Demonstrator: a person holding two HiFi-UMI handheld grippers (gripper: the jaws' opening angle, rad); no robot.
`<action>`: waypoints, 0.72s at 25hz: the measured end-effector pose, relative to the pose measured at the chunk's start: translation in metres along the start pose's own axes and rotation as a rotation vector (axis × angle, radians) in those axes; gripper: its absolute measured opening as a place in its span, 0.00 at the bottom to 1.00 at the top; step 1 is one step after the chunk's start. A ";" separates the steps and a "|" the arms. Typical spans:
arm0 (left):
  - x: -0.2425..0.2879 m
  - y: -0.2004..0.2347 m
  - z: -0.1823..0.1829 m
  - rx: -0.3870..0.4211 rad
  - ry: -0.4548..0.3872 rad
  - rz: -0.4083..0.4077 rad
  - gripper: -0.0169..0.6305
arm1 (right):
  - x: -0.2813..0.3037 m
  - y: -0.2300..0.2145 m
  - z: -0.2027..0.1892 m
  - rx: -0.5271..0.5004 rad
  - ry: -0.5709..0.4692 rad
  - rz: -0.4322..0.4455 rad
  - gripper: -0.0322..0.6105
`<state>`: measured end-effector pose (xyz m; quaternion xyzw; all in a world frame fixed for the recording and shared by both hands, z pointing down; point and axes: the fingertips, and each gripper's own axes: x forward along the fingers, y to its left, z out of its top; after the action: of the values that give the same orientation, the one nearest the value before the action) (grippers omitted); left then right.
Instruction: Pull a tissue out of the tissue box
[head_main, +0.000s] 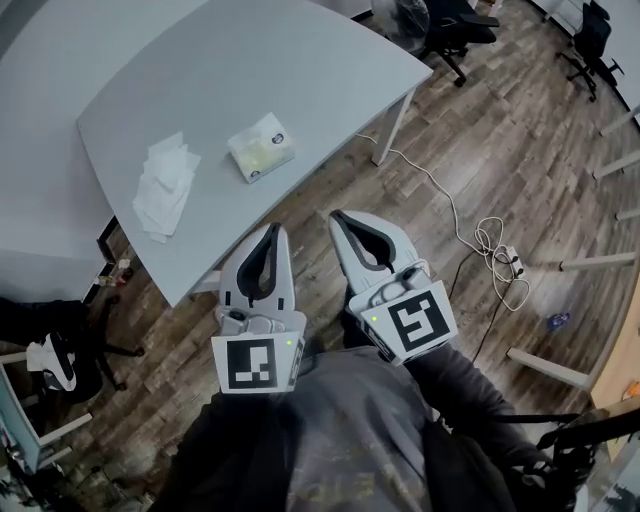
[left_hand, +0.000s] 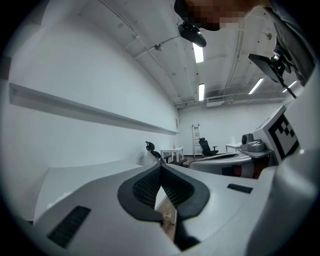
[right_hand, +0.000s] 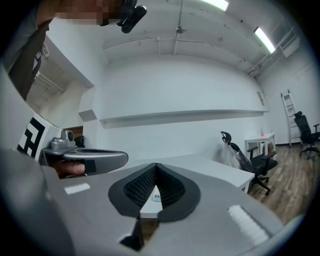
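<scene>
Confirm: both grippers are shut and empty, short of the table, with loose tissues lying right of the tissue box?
Wrong side: the head view shows the loose tissues left of the tissue box. The left gripper and right gripper are indeed shut, empty, short of the table.

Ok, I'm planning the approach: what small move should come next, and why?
Probably carry the right gripper forward over the table toward the tissue box, opening its jaws: it and the left gripper are short of the table edge, jaws together, empty.
</scene>
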<state>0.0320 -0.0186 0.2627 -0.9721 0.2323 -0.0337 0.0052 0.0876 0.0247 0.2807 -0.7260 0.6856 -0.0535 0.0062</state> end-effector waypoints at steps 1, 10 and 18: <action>0.011 -0.001 0.000 0.000 0.005 0.021 0.02 | 0.007 -0.009 0.000 0.007 0.005 0.023 0.05; 0.056 0.022 0.007 0.014 0.040 0.182 0.02 | 0.069 -0.041 0.011 0.002 0.018 0.215 0.05; 0.085 0.072 -0.013 -0.027 0.075 0.284 0.02 | 0.136 -0.047 -0.001 -0.018 0.061 0.315 0.05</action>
<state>0.0741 -0.1212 0.2797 -0.9274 0.3681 -0.0660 -0.0117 0.1421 -0.1083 0.2954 -0.6074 0.7914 -0.0675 -0.0128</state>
